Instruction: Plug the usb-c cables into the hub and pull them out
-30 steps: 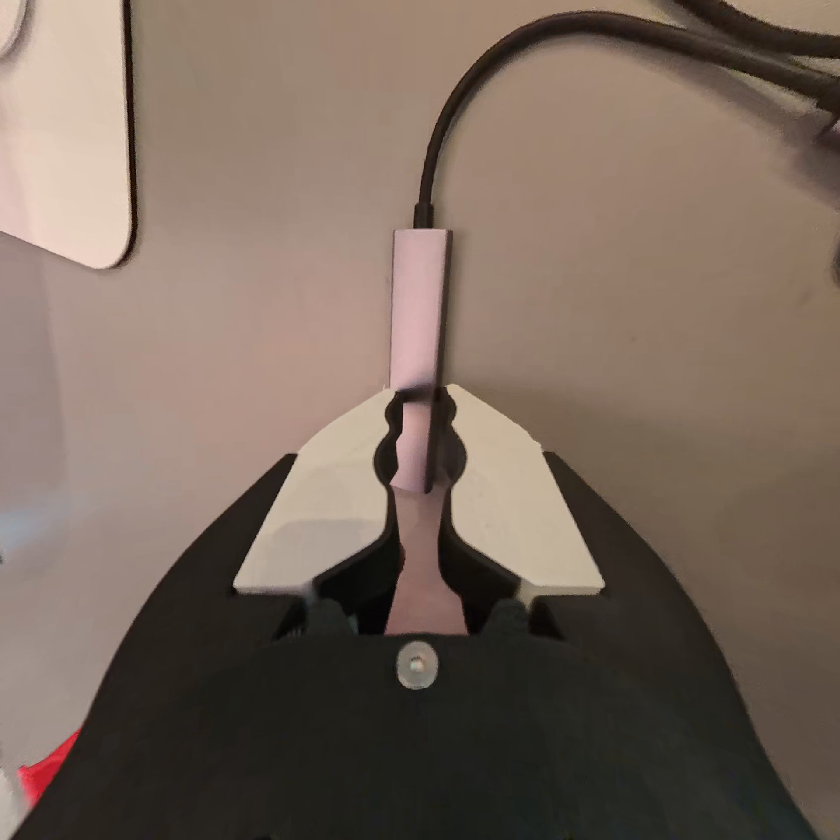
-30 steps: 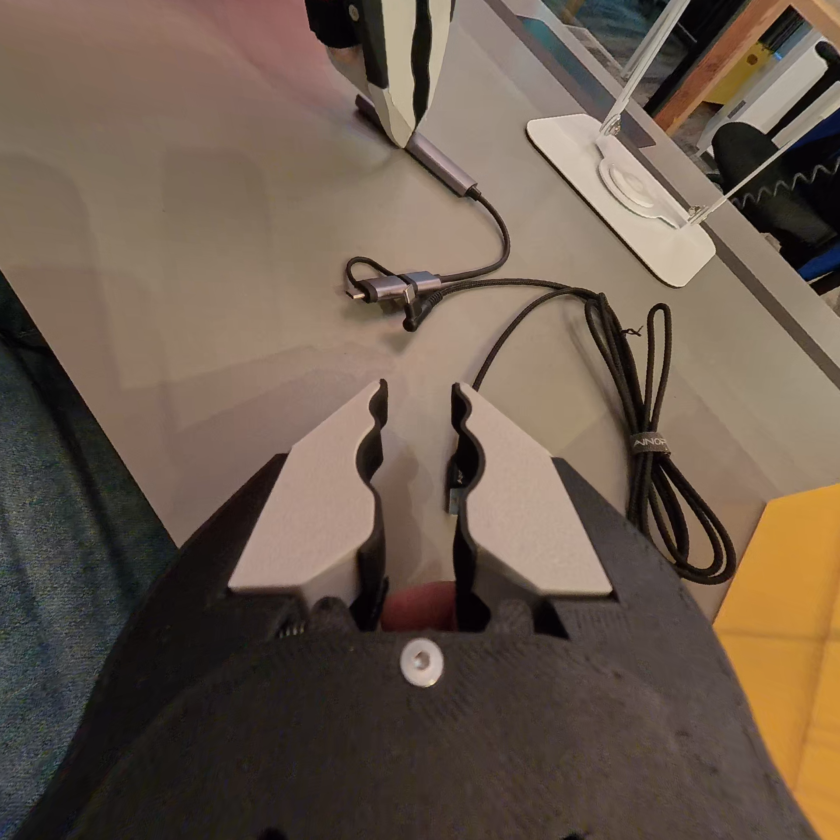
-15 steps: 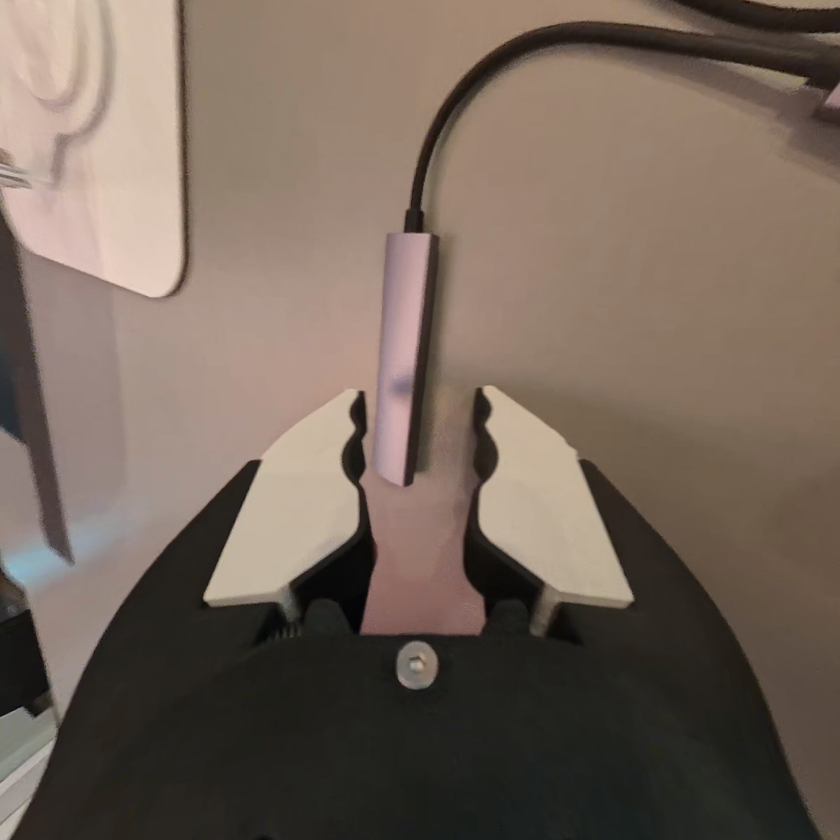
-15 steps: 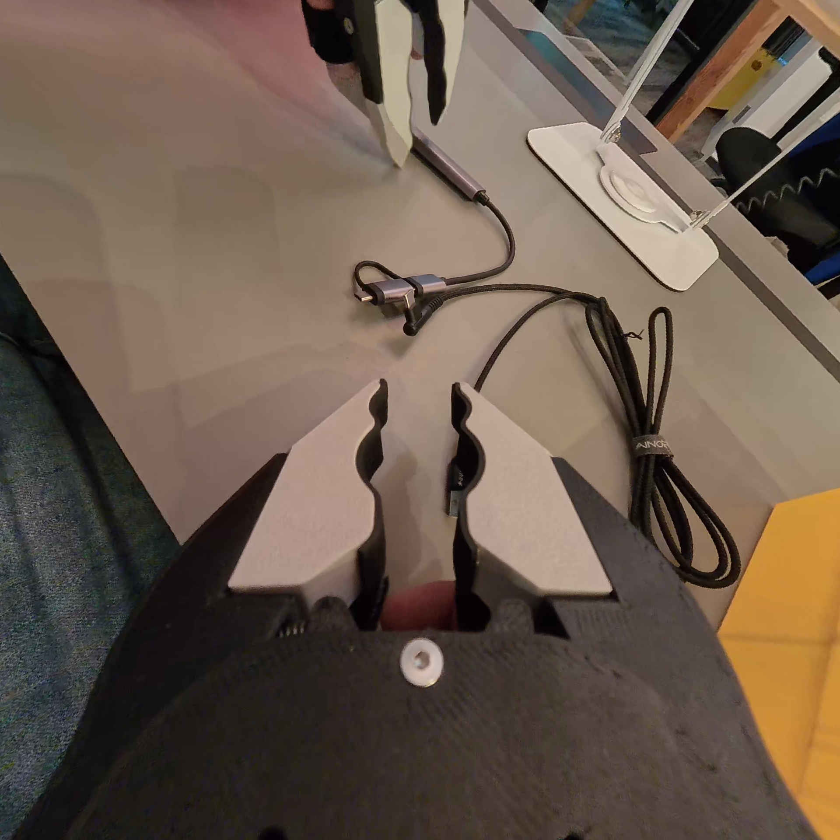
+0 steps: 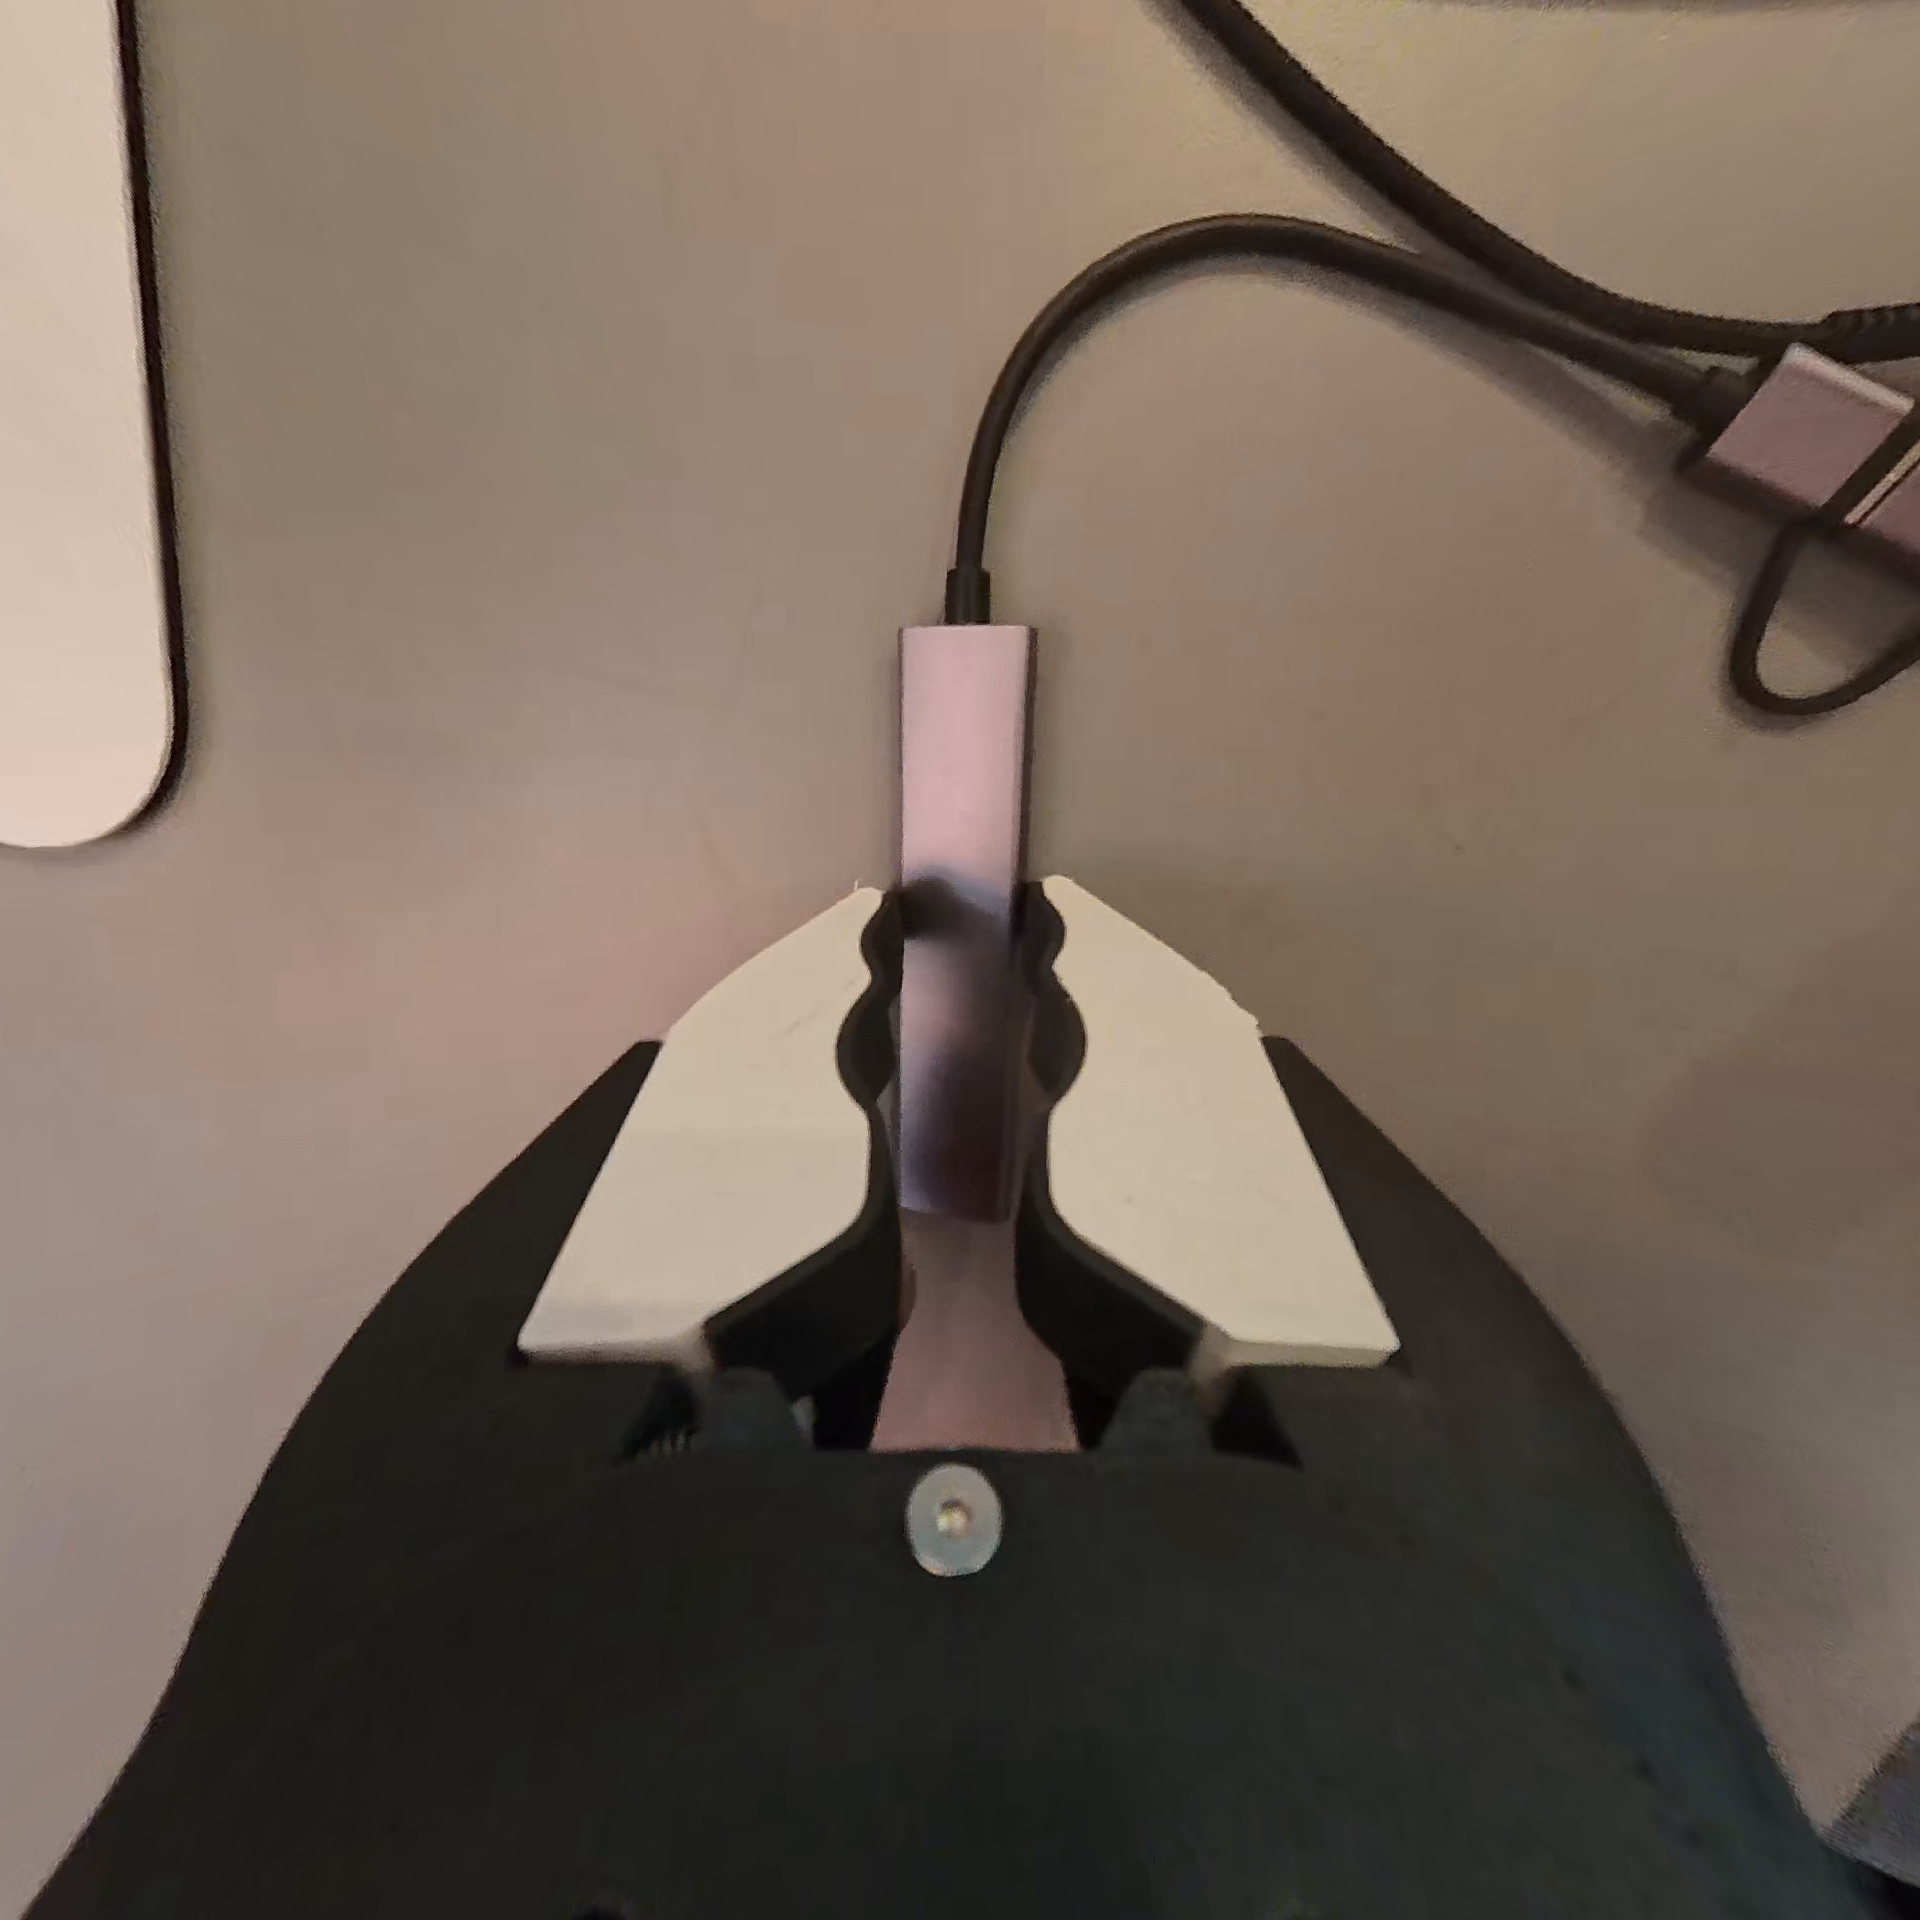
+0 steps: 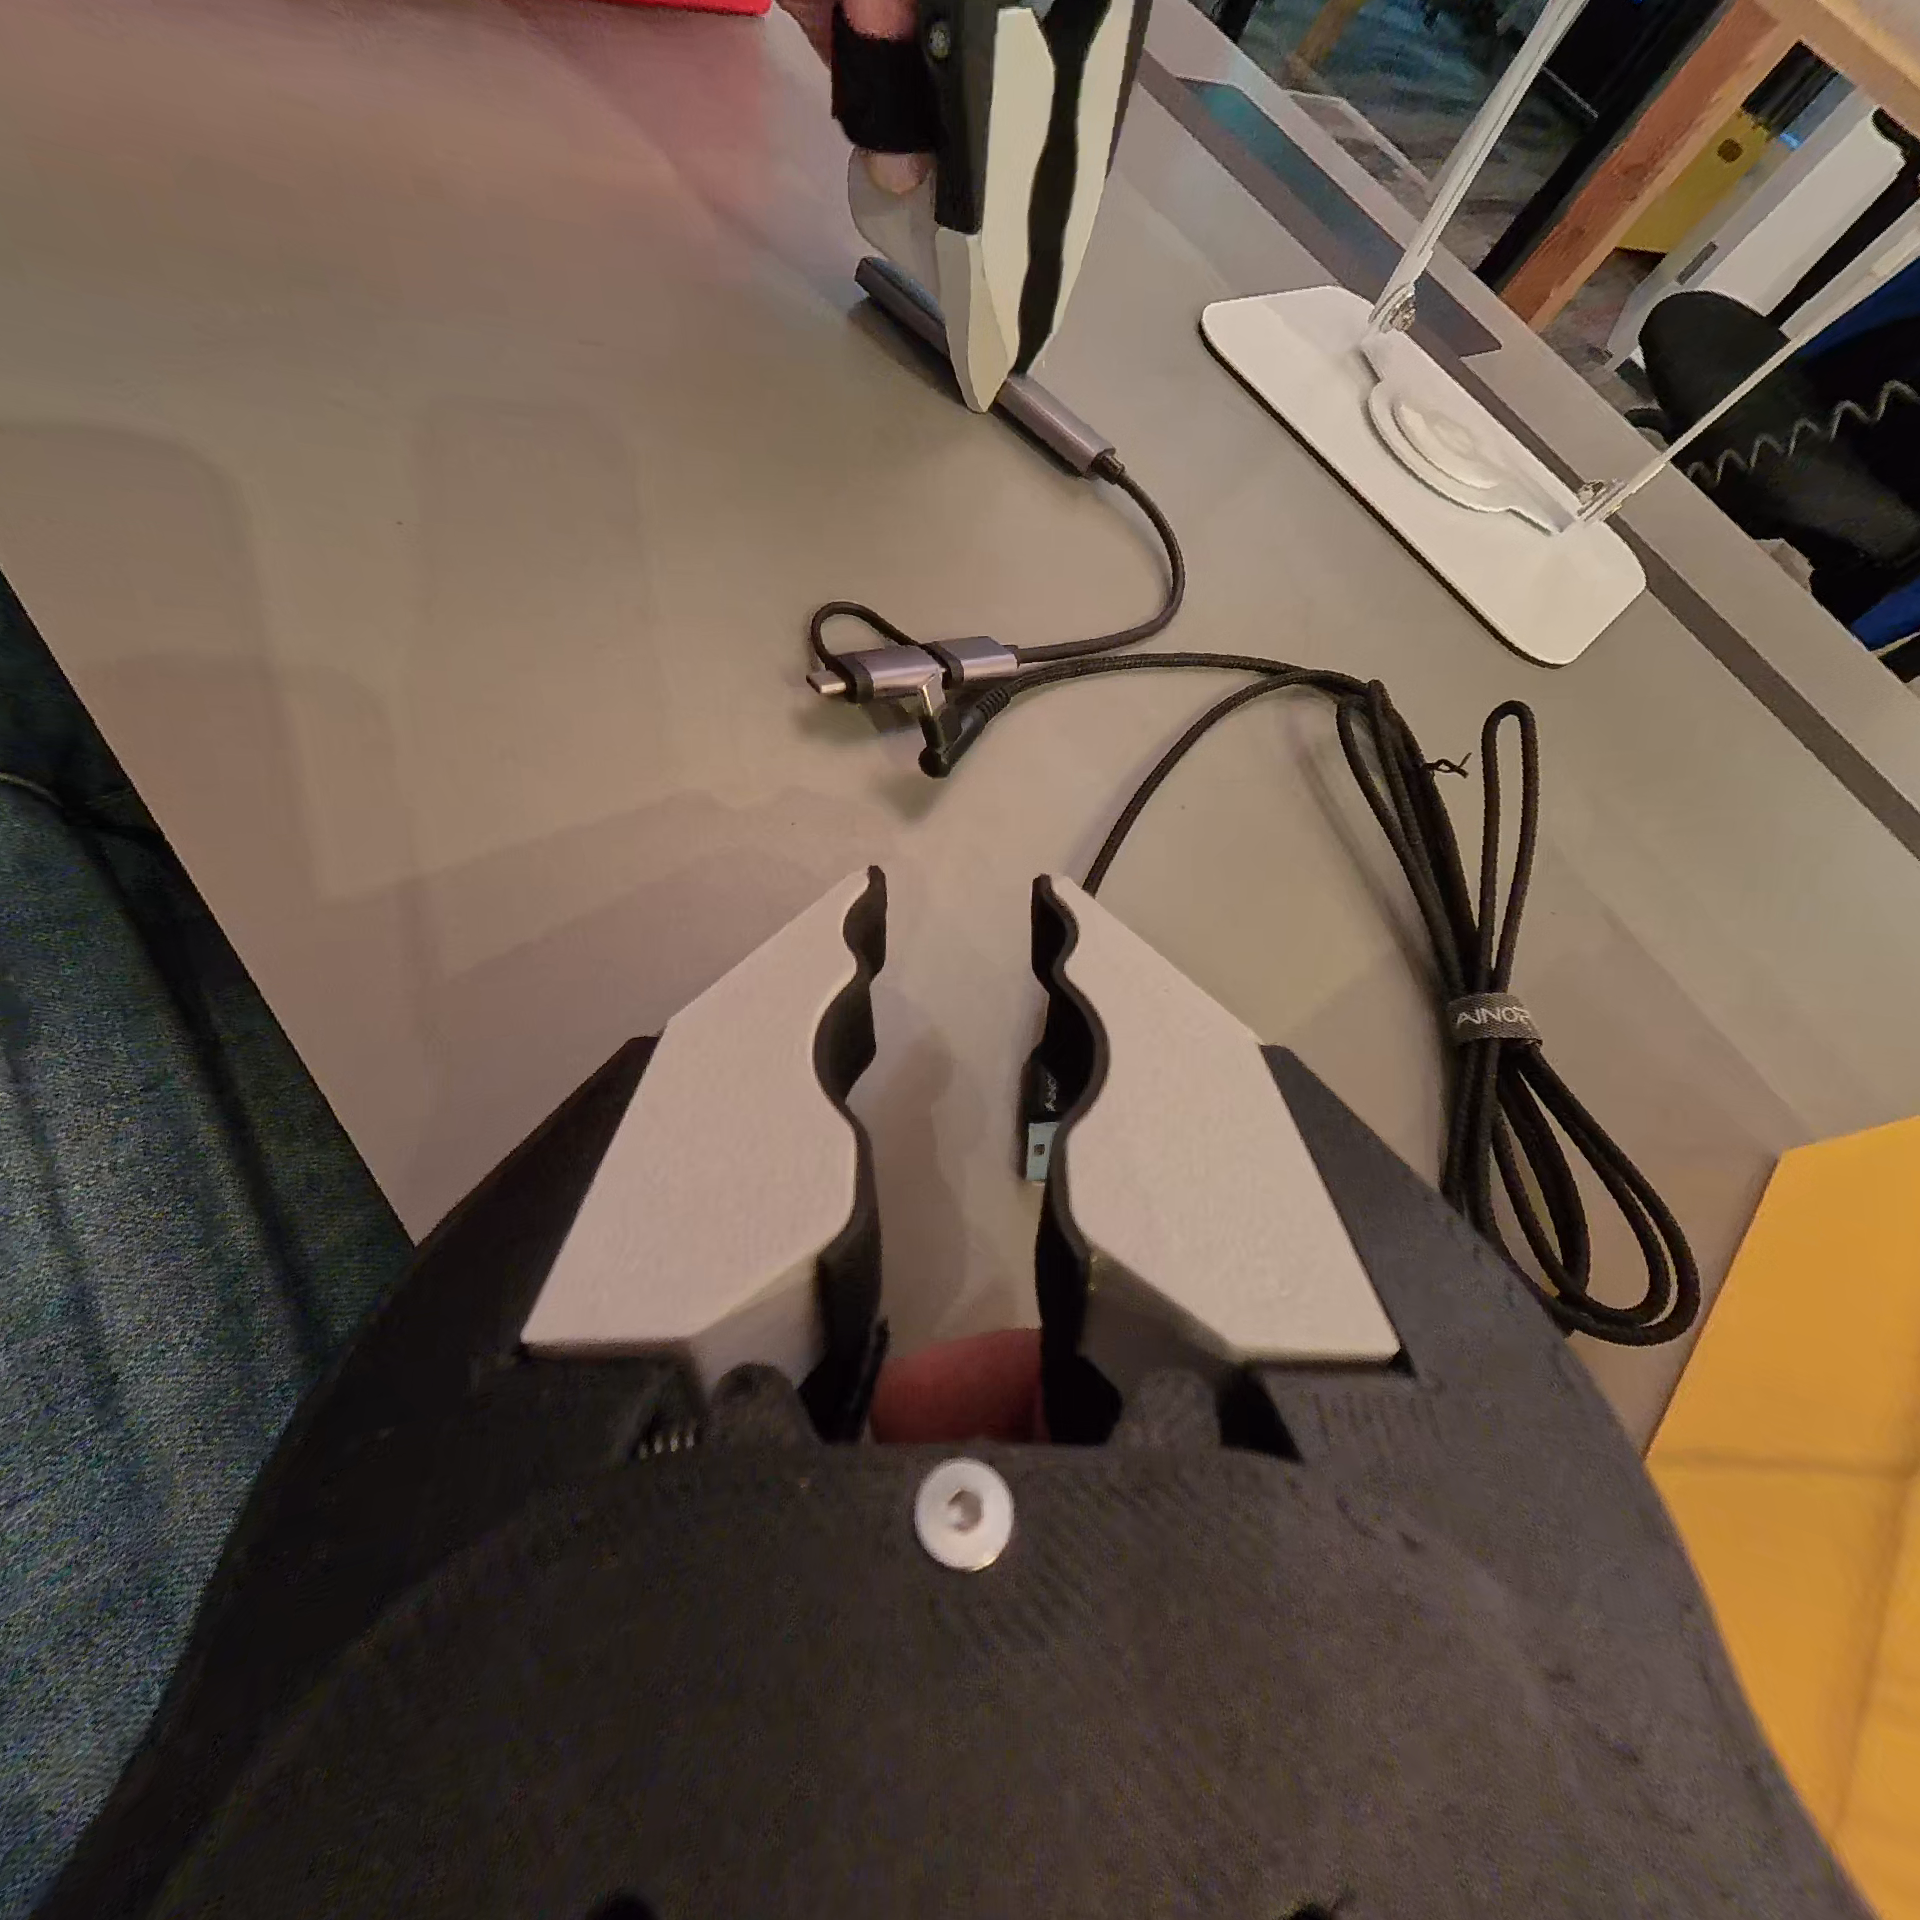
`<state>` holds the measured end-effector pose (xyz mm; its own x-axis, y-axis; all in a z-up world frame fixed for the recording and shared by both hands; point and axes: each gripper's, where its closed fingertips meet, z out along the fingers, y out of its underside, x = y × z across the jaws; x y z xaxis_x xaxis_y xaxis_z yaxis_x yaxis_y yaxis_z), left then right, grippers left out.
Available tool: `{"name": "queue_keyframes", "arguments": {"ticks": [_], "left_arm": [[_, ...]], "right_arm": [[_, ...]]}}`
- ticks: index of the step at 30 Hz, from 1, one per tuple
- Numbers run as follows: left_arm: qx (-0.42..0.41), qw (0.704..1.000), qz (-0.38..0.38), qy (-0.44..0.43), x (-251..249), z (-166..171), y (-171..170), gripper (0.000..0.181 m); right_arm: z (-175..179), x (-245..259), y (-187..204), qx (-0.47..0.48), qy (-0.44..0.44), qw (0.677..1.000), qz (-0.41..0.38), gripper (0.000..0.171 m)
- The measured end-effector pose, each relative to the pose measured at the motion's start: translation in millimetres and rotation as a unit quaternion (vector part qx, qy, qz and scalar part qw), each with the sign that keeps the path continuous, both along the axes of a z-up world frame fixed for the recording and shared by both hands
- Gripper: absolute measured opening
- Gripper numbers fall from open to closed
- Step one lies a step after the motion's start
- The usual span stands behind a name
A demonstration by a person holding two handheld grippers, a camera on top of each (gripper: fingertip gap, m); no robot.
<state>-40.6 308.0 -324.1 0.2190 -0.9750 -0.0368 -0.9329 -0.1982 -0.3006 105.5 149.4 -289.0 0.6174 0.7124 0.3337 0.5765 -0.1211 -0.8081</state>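
- Left wrist view: the left gripper (image 5: 958, 904) is seen closed around the near half of the slim grey hub (image 5: 964, 831), the white fingers (image 5: 764, 1101) pressing its two long sides; whether the clamp is firm cannot be told.
- The hub lies flat on the grey desk (image 5: 520, 520), well in from its edges, with its own black lead (image 5: 1039, 343) curving off from the far end.
- Right wrist view: the right gripper (image 6: 958, 904) is held with its jaws apart and nothing between them, above the desk's near edge.
- A USB plug (image 6: 1039, 1122) of the black braided cable (image 6: 1496, 1039) is seen just beside the inner face of the right finger, resting on the desk, ungripped.
- Farther in, a small grey adapter cluster (image 6: 904, 670) lies between this gripper and the hub; a white lamp base (image 6: 1434, 468) stands toward the far edge.
- The step in hand is judged to be bracing the hub; no plug is inserted yet.
- Next, the plug by the right gripper would need to be pinched, lifted and lined up with a port on the hub's side.
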Motion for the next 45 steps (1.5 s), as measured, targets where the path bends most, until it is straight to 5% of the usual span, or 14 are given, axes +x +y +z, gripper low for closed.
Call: {"name": "queue_keyframes", "arguments": {"ticks": [10, 16, 21, 26, 31, 37, 45], "left_arm": [[0.2, 0.978, -0.048, 0.016, -16, 47, -6, 0.022], [0.35, 0.918, -0.177, 0.063, -5, 104, -22, 0.022], [0.44, 0.853, -0.265, 0.087, 8, 137, -41, 0.021], [0.493, 0.793, -0.339, 0.113, 21, 146, -60, 0.022], [0.534, 0.742, -0.39, 0.11, 36, 153, -78, 0.022], [0.563, 0.739, -0.356, 0.101, 35, 159, -70, 0.022], [0.571, 0.81, -0.131, -0.001, 0, 197, -56, 0.029]], "right_arm": [[44, -14, 12, 0.043, 0.054, 0.997, 0.018, 0.029], [98, -41, 44, 0.047, 0.113, 0.991, 0.054, 0.042], [107, -73, 69, -0.005, 0.125, 0.986, 0.106, 0.059], [99, -102, 78, -0.078, 0.18, 0.97, 0.14, 0.047], [92, -117, 70, -0.123, 0.229, 0.949, 0.18, 0.011], [104, -111, 75, -0.075, 0.273, 0.947, 0.154, 0.005], [118, -100, 72, -0.021, 0.312, 0.94, 0.14, 0.005]]}}
